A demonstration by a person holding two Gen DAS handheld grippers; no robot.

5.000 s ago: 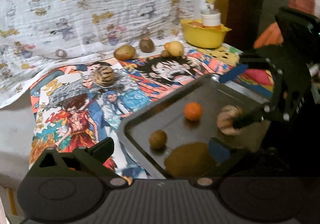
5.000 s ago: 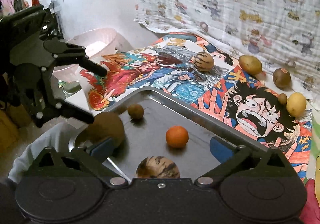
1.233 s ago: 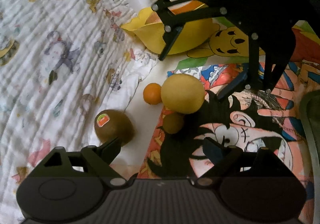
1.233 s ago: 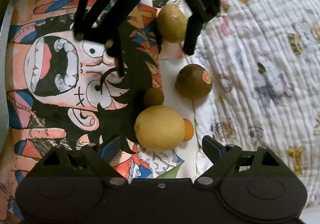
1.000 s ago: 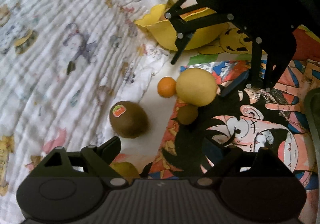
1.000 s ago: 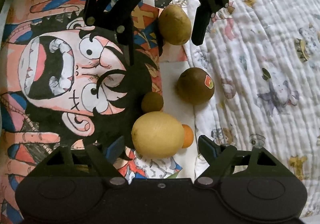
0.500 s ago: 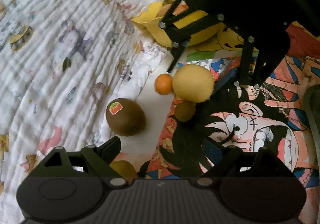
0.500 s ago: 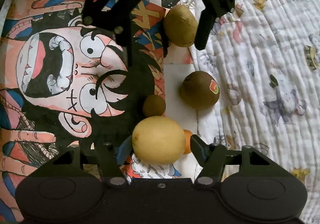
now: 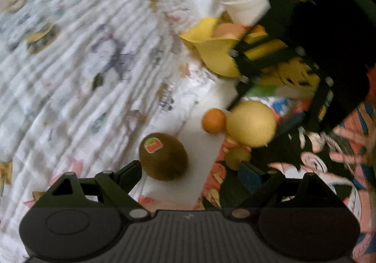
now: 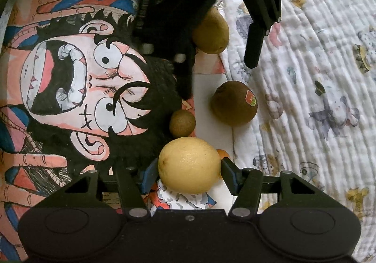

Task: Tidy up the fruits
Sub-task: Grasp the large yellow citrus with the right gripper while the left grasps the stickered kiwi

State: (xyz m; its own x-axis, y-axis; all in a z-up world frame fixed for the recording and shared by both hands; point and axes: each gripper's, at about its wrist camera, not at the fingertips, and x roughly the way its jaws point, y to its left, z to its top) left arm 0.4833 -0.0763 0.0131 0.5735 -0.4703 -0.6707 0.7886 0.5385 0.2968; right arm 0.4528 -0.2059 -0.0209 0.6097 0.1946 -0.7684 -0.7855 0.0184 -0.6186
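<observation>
A large yellow round fruit [image 10: 189, 164] lies on the cartoon mat between the fingers of my right gripper [image 10: 186, 172], whose pads sit at both its sides; it also shows in the left wrist view [image 9: 251, 127]. A brown kiwi with a sticker [image 9: 163, 159] lies between the fingers of my open left gripper [image 9: 190, 173], and shows in the right wrist view [image 10: 233, 103]. A small orange [image 9: 214, 121] and a small brown fruit [image 10: 182, 123] lie beside the yellow fruit. A potato-like fruit [image 10: 211, 32] lies under the left gripper.
A yellow bowl [image 9: 213, 51] with a white cup [image 9: 246, 2] stands at the back. A patterned white cloth [image 10: 317, 75] covers the surface beside the cartoon mat [image 10: 70, 79]. The metal tray's edge [image 10: 11, 2] shows at far left.
My right gripper has closed in around the yellow fruit. My left gripper has moved forward so the kiwi now lies between its fingers.
</observation>
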